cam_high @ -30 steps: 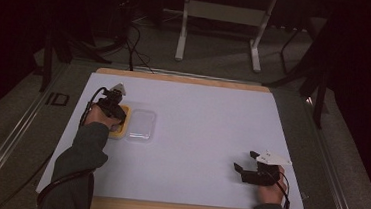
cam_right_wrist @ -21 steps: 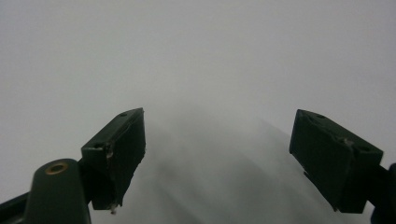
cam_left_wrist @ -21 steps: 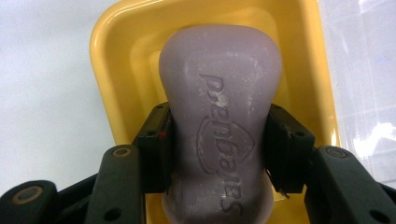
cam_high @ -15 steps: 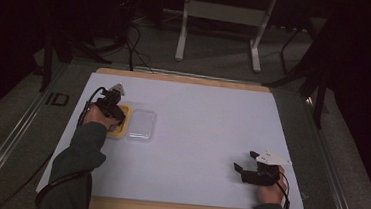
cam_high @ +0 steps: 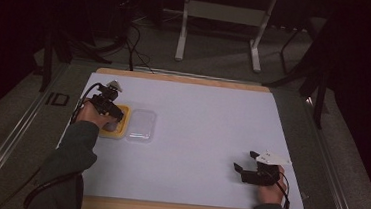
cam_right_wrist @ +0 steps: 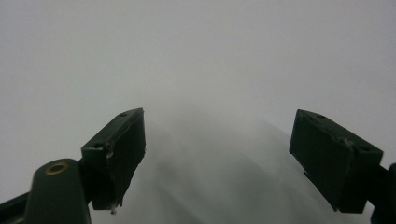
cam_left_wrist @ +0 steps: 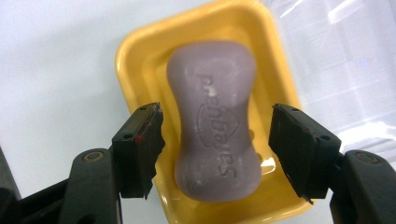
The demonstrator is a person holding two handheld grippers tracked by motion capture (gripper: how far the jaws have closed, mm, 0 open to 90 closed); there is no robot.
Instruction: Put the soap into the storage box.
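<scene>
A purple soap bar with embossed letters lies in a yellow dish at the left of the white table. My left gripper hovers over it, and its jaws have just been opening. The soap lies between the pads, which stand apart from its sides. From above, the left gripper covers most of the yellow dish. My right gripper rests near the table's front right, open. Between its fingers there is only bare table.
A clear plastic lid lies right beside the dish, also seen as clear plastic in the left gripper view. The white mat has a wooden rim. A metal stand is on the floor beyond the table.
</scene>
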